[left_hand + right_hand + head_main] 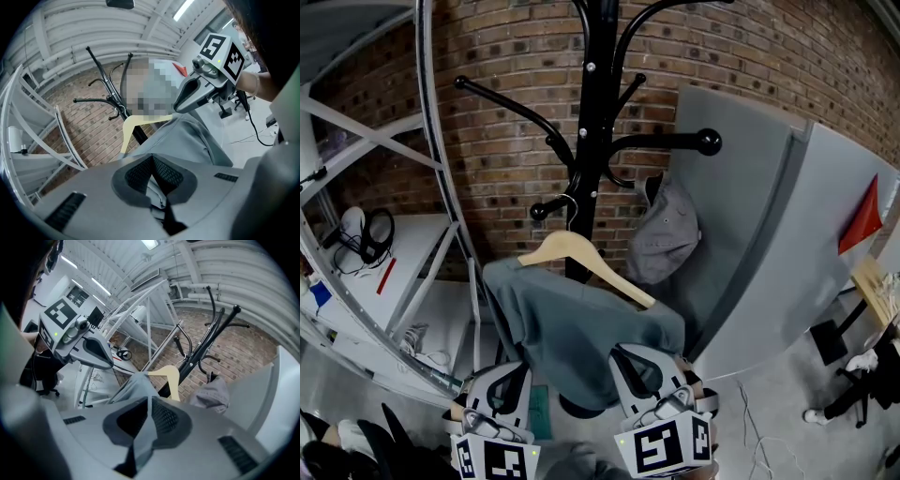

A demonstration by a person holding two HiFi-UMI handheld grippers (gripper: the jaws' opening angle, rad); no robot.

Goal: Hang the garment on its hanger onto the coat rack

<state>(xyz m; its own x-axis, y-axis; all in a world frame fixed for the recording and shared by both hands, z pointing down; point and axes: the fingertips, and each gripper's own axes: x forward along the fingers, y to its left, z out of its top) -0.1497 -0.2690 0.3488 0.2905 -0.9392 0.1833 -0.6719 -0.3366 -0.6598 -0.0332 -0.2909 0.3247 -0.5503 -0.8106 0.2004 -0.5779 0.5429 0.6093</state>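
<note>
Garment (581,323) is looking soft, floppy; left gripper (512,375) and right gripper (636,366) are pinching its near hem, though hanger (572,251) seems steadier.

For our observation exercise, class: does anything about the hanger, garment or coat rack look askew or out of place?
Yes. The wooden hanger tilts, its right end lower, and the grey garment sags off it, leaving the wood bare. The left gripper and right gripper pinch its lower edge.
</note>
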